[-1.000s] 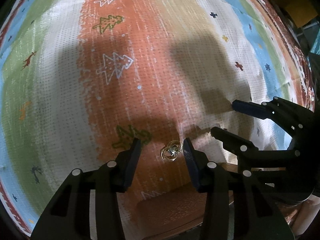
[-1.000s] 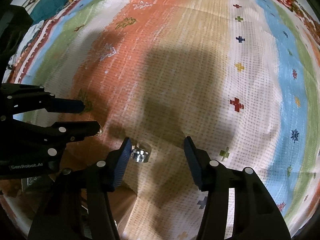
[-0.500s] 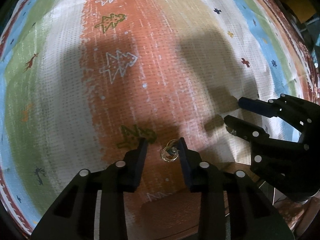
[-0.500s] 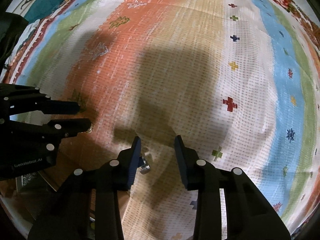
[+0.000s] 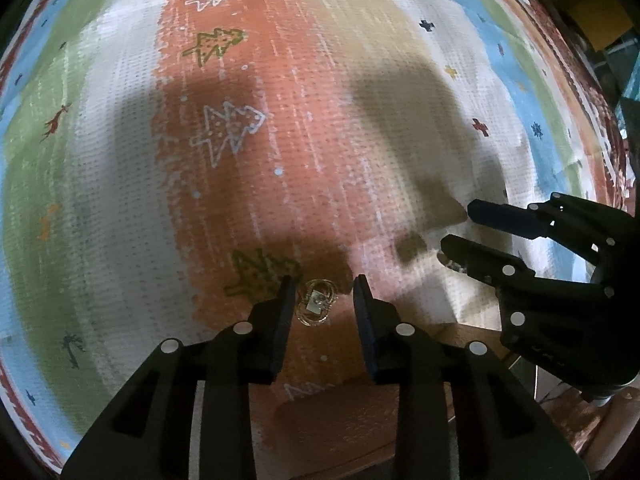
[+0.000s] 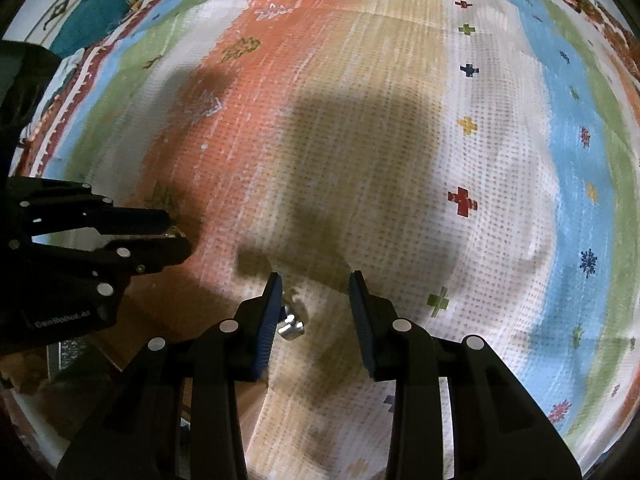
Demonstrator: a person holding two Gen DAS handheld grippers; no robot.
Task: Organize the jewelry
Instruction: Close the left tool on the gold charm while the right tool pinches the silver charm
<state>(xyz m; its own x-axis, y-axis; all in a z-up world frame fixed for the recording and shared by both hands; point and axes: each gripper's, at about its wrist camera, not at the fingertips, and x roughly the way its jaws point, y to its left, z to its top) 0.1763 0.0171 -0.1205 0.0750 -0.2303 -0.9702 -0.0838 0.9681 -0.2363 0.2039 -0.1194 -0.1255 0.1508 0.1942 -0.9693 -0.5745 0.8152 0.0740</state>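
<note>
Left gripper (image 5: pixel 324 292) narrowed, having just reopened slightly, around a gold ring (image 5: pixel 316 306), right pad clear. Right gripper (image 6: pixel 314 294) narrowed beside a silver ring (image 6: pixel 291 326), not clamped.

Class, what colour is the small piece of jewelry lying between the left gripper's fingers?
Gold, with a pale stone at its centre; the gold jewelry piece shows best in the left wrist view.

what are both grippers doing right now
left gripper: open, jaws just easing wider, gold piece between them
right gripper: open, just been closing, silver piece between
</note>
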